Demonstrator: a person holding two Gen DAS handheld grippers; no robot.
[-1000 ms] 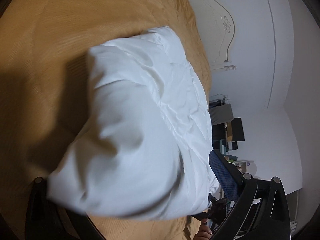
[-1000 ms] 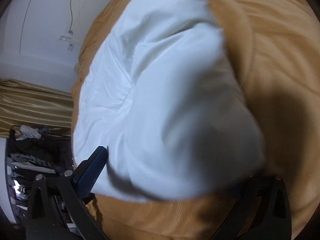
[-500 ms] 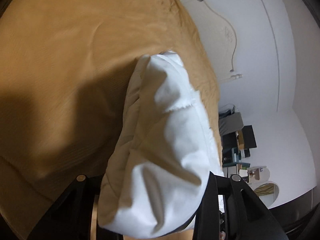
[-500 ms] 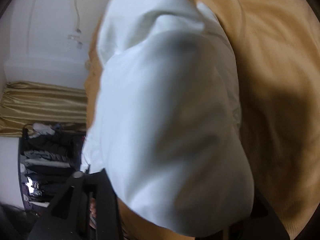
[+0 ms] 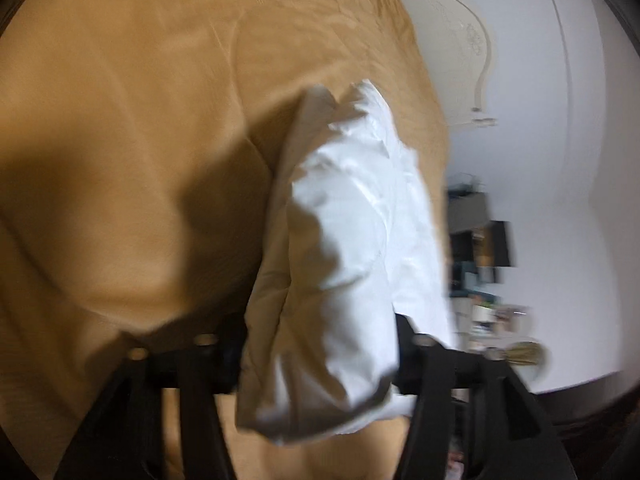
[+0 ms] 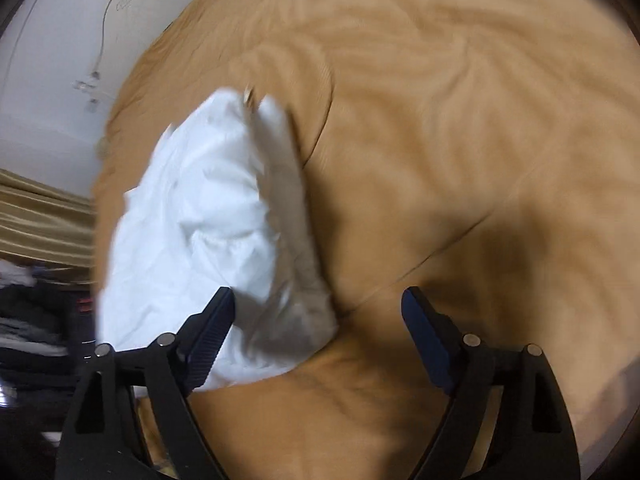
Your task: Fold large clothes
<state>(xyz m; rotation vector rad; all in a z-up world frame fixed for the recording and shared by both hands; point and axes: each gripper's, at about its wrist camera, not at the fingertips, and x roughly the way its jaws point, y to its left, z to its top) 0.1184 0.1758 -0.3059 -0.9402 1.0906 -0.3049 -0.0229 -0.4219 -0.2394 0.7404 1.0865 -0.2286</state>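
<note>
Bed surface open on the outer sides, blocked along the middle by the garment

The white garment (image 5: 352, 272) lay in a bunched ridge on the tan bedspread (image 5: 120, 140), filling the gap between the left gripper (image 5: 320, 356) fingers. In the right wrist view the garment (image 6: 192, 240) pressed against one finger of the right gripper (image 6: 320, 312), whose jaws stood wide with bare bedspread (image 6: 460, 140) between and beyond them. A white wall (image 5: 560, 120) and cluttered shelving (image 5: 480, 248) bounded the far edge.
</note>
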